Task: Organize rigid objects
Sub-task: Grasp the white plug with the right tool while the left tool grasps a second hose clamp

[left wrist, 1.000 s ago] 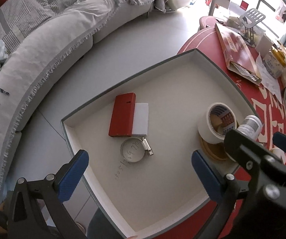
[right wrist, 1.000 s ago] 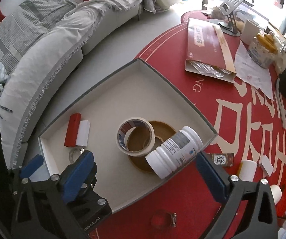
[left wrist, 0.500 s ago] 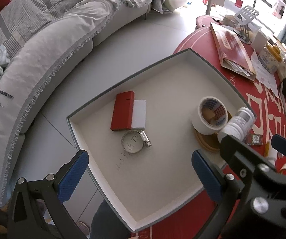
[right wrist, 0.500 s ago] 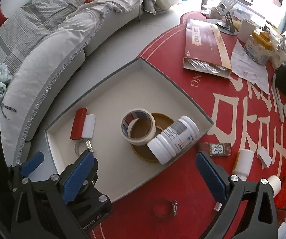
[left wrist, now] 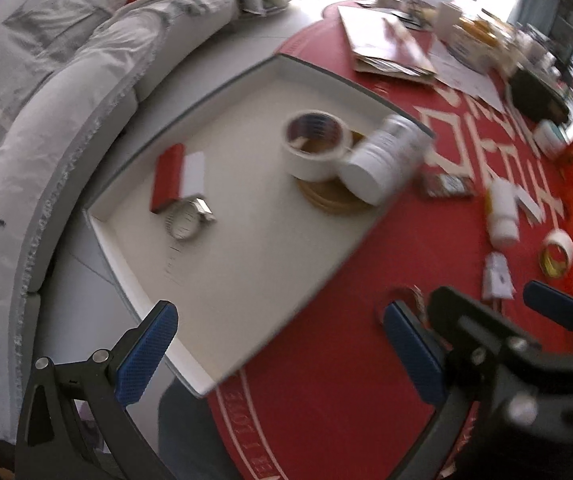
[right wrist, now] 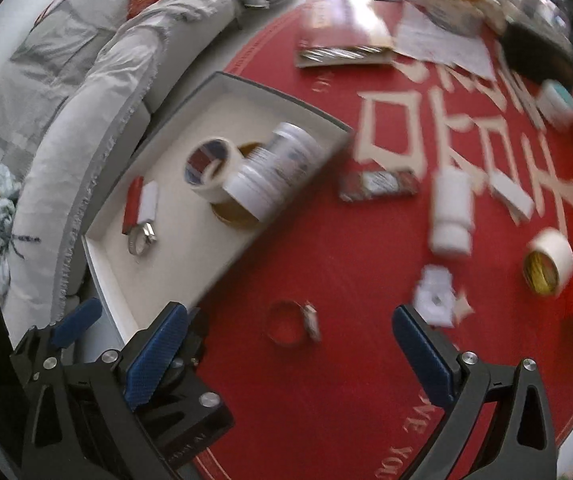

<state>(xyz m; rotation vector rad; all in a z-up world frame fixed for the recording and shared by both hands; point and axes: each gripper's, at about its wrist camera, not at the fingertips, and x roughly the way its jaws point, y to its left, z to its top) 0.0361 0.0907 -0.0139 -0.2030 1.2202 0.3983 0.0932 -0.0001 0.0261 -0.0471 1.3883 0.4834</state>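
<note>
Red surface [right wrist: 326,400] carries the white tray [right wrist: 174,292] at its sofa-side edge; tray already holds the big white bottle [right wrist: 274,176], tape roll [right wrist: 210,168], red-and-white block [right wrist: 138,200] and one hose clamp [right wrist: 142,240]. Loose on the surface: small white bottle [right wrist: 452,212], second tape roll [right wrist: 548,266], flat red packet [right wrist: 378,184], second hose clamp [right wrist: 290,320]. Right claw [right wrist: 286,360] gaped wide, empty, just short of that clamp; left claw [left wrist: 278,356] also wide open, empty, over the tray's near corner. Likely next pick is the clamp: it's thin and flat, so come down steep, straddle the band or screw housing, close fully before lifting. Versus 1 s ago: both cameras have swung off the tray toward the open surface, frames now motion-blurred; tray contents unchanged.
</note>
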